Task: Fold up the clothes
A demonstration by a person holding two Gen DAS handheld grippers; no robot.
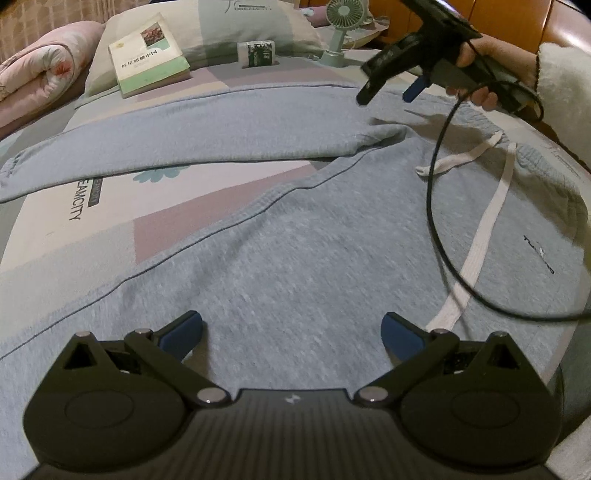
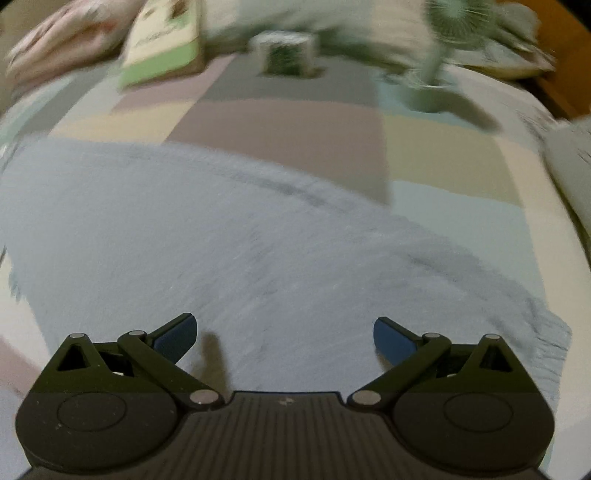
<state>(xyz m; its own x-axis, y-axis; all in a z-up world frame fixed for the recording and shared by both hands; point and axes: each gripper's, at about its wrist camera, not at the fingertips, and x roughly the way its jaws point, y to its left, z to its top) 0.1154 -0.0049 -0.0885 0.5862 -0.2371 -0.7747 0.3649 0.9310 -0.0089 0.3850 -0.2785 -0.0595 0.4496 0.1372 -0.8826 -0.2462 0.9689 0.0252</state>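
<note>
Grey-blue sweatpants (image 1: 295,236) lie spread on the bed, legs running to the left and the waistband with white drawstrings (image 1: 480,236) at the right. My left gripper (image 1: 291,334) hovers open over the near leg, nothing between its blue pads. The right gripper (image 1: 388,92), held in a hand, hangs open above the far side of the waist area. In the blurred right wrist view the right gripper (image 2: 284,338) stands open over the grey-blue sweatpants (image 2: 221,251).
A green-and-white book (image 1: 147,55), a small box (image 1: 260,53) and a green desk fan (image 1: 341,33) stand at the bed's far side by a pillow. A rolled pink quilt (image 1: 37,70) lies far left. A black cable (image 1: 436,206) loops over the waist.
</note>
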